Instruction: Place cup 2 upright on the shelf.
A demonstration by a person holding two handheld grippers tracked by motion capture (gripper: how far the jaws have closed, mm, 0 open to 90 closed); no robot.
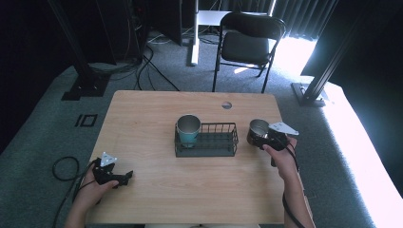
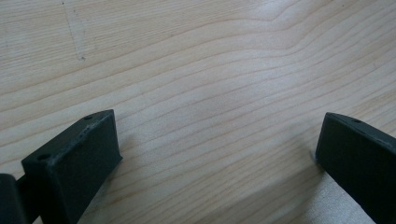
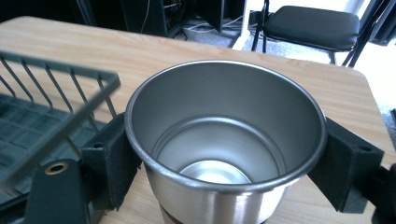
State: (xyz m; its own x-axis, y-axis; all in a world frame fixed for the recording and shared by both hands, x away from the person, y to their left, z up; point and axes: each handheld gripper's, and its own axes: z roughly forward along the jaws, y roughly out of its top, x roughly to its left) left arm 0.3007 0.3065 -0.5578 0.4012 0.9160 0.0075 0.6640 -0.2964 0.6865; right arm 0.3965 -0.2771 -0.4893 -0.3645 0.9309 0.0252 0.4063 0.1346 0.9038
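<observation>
On top of the big wooden table point(image 1: 152, 190) we see a black wire rack point(image 1: 216, 141) sitting in the middle. At the rack's left end stands a shiny cup with a blue-green band point(image 1: 188, 129). Just to the right of the rack, our right gripper point(image 1: 264, 138) holds a steel cup point(image 3: 224, 135) upright, with its mouth up. Its two black jaws press on the cup's sides, one on each side. Far over by the near left corner, our left gripper point(image 2: 219, 154) rests low over bare wood. Its jaws stand wide apart and hold nothing.
</observation>
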